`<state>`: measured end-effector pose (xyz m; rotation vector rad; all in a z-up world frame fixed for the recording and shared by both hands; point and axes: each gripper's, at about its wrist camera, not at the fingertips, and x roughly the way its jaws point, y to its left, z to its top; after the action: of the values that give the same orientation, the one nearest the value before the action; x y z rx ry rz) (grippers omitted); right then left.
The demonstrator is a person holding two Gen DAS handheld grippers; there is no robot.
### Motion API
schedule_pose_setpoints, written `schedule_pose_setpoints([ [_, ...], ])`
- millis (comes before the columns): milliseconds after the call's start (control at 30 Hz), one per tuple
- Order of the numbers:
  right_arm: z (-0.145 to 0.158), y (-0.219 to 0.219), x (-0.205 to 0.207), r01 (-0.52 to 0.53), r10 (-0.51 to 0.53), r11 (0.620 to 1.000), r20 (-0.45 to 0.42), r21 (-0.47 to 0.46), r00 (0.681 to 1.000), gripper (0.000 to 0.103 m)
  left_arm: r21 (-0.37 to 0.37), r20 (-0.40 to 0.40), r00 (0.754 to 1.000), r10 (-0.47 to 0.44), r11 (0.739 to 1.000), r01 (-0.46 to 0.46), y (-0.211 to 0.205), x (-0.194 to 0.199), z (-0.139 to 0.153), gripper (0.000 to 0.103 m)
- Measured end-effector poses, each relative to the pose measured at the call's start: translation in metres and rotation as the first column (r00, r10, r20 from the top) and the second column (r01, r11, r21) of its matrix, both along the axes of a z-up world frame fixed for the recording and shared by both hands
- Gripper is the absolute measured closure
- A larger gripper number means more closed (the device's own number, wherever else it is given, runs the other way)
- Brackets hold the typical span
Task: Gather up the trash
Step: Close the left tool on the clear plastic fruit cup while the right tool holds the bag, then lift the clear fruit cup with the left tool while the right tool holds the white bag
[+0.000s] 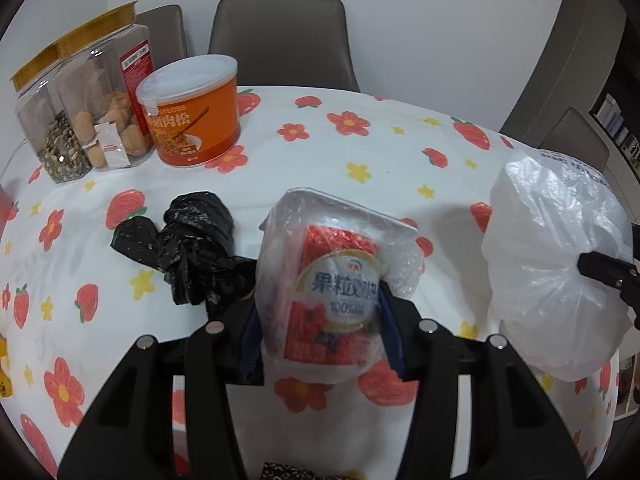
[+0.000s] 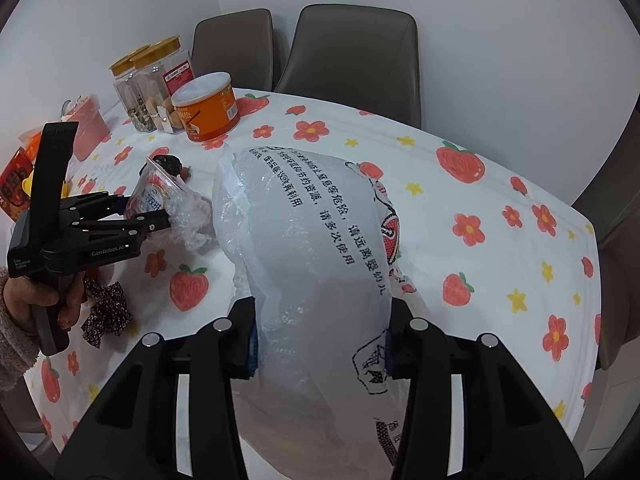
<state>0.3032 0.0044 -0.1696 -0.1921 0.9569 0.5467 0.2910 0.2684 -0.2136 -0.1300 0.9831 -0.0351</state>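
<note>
Two tools in play, one bagged item each.

Left wrist view: left tool (image 1: 320, 322) has its blue pads (image 1: 390, 328) pressed on both sides of a red yogurt cup wrapped in a clear crinkled plastic bag (image 1: 332, 284). Cup has a round white-and-blue label with Chinese print; red foil body, wrap bunched loosely on the right. It looks raised off the table (image 1: 400, 152), tilted toward the camera. One crumpled black plastic bag (image 1: 196, 248) lies on the cloth just left of it. At right, one bulging white translucent plastic bag (image 1: 560, 276), its neck pinched by the right tool (image 1: 612, 276). Far left rear: two clear square jars with gold lids (image 1: 84, 108), touching, then one orange round tin with a clear lid (image 1: 194, 114) beside them. Two grey chairs (image 1: 280, 36) behind. Table cover is white with red flowers and strawberries.

Right wrist view: right tool (image 2: 322, 340) is part open, pads clamped on the white bag (image 2: 312, 240), which fills the gap; black Chinese print runs along it. Left tool (image 2: 152, 216) sits at left, gripping the wrapped cup (image 2: 160, 196) above the table (image 2: 480, 240), held by one hand (image 2: 36, 300) in a fuzzy sleeve. One dark patterned scrunchie-like cloth (image 2: 106, 312) lies below it. Jars (image 2: 152, 80), tin (image 2: 208, 108), two chairs (image 2: 352, 52) again; one pink cup (image 2: 88, 128) at far left.
</note>
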Motion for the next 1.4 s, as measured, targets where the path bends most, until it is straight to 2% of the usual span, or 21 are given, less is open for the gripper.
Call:
schedule_pose_setpoints([
  [200,0.000,0.002,-0.001,-0.001,0.001,1.000,-0.001,0.003,1.000,0.060,0.034,-0.064,0.996,0.064,0.998,-0.062,0.005,0.012,-0.019,0.048],
  [367,0.000,0.001,0.000,0.001,-0.001,1.000,-0.006,0.005,1.000,0.059,0.087,-0.003,0.995,0.099,0.991,-0.098,0.005,0.004,-0.007,0.045],
  [433,-0.001,0.000,0.000,0.003,-0.003,1.000,-0.007,0.009,1.000,0.059,0.115,0.033,0.993,0.114,0.987,-0.117,0.006,0.001,0.000,0.034],
  [500,-0.001,0.000,0.000,0.003,-0.003,1.000,-0.007,0.013,1.000,0.058,0.161,0.061,0.990,0.129,0.977,-0.137,0.007,0.000,0.004,0.030],
  [600,-0.002,0.002,-0.001,0.001,-0.001,1.000,-0.006,0.018,1.000,0.056,0.196,0.053,0.988,0.145,0.969,-0.152,0.010,0.004,0.001,0.026],
  [767,-0.002,0.002,-0.001,-0.003,0.003,0.999,-0.011,0.035,1.000,0.054,0.177,0.032,0.990,0.137,0.974,-0.141,0.014,0.014,-0.006,0.019],
  [900,-0.001,0.000,0.000,-0.001,0.002,0.999,-0.019,0.053,1.000,0.054,0.119,-0.018,0.995,0.098,0.988,-0.095,0.016,0.023,-0.016,0.016],
  [1000,-0.001,-0.001,0.000,-0.002,0.004,0.998,-0.022,0.056,1.000,0.054,0.121,-0.022,0.992,0.126,0.985,-0.122,0.020,0.024,-0.018,0.015],
  [1200,-0.002,0.000,-0.001,-0.011,0.012,0.998,-0.028,0.061,1.000,0.054,0.282,0.029,0.986,0.163,0.945,-0.165,0.014,0.019,-0.014,0.015],
  [1333,-0.001,0.002,-0.001,-0.011,0.013,0.998,-0.028,0.057,1.000,0.054,0.407,0.070,0.986,0.150,0.898,-0.166,0.006,0.019,-0.013,0.015],
  [1400,-0.001,0.003,-0.001,-0.012,0.014,0.998,-0.026,0.053,1.000,0.054,0.421,0.064,0.988,0.142,0.894,-0.155,0.007,0.021,-0.015,0.013],
])
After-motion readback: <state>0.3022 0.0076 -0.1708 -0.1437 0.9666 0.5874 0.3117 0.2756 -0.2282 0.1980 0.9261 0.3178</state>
